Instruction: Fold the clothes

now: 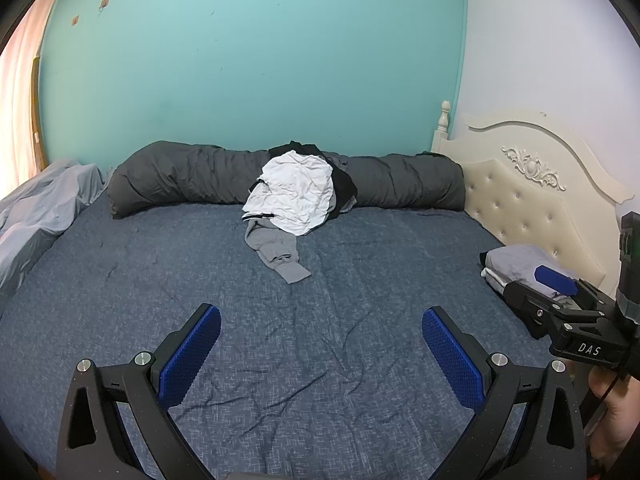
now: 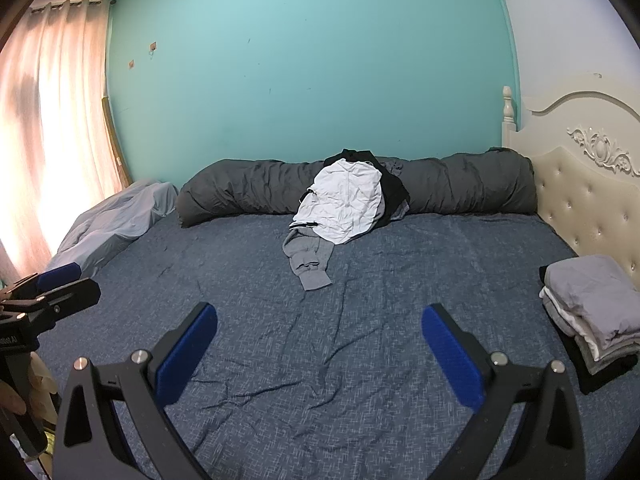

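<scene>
A heap of unfolded clothes (image 1: 296, 194) (image 2: 344, 204) lies at the far middle of the bed: a crumpled white garment on top, black pieces behind, a grey sleeve (image 1: 280, 254) (image 2: 310, 262) trailing toward me. A stack of folded clothes (image 2: 592, 312) (image 1: 520, 262) sits at the right by the headboard. My left gripper (image 1: 320, 356) is open over bare sheet, holding nothing. My right gripper (image 2: 320, 354) is likewise open and empty. Each gripper also shows at the edge of the other's view.
The bed has a blue patterned sheet (image 1: 320, 300). A rolled dark grey duvet (image 1: 192, 176) lies along the teal wall. A pale grey blanket (image 2: 116, 220) is bunched at the left. A cream tufted headboard (image 2: 588, 208) closes the right side. Curtains (image 2: 52, 120) hang at left.
</scene>
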Tool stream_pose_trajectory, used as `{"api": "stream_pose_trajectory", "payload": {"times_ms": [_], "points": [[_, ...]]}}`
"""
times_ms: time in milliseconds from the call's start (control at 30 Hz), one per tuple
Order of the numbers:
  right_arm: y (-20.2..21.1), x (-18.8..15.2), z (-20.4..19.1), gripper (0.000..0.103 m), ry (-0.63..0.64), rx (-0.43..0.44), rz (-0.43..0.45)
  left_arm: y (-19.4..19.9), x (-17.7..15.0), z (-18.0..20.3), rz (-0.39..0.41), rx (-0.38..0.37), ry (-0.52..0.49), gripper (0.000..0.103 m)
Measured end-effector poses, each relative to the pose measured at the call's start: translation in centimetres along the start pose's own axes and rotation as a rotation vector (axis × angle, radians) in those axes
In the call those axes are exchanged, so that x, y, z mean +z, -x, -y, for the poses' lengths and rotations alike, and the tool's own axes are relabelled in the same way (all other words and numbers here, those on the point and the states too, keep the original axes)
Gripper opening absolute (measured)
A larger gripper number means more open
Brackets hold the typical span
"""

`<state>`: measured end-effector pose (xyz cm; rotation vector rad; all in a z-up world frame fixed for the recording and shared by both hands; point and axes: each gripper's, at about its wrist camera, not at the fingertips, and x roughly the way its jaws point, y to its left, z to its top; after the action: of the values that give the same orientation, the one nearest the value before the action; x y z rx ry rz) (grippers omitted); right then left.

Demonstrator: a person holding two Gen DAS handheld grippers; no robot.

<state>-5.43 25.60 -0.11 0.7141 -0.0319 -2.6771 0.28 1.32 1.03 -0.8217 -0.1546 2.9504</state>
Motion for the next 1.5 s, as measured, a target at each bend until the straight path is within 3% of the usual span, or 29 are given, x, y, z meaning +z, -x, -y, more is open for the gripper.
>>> {"api": "stream_pose_trajectory", "payload": {"times_ms": [900,1267,1500], "points": [[-1.3,-0.3,1.1,0.103,-0.006,-0.004,-0.020,-1.2,0.4,0.3,-0.008,0.002,-0.006,0.103],[-7.8,-0.3,3.5,0.103,-0.004,0.027,-0.069,-8.3,1.6,-0.6,-0.034,0.036,-0.006,0.103],[-16.1,0.7,5.9,0.103,-0.039,0.080,-0.112,-15.8,3.0,-2.8,-0.026,0.069,0.022,0.103]]}}
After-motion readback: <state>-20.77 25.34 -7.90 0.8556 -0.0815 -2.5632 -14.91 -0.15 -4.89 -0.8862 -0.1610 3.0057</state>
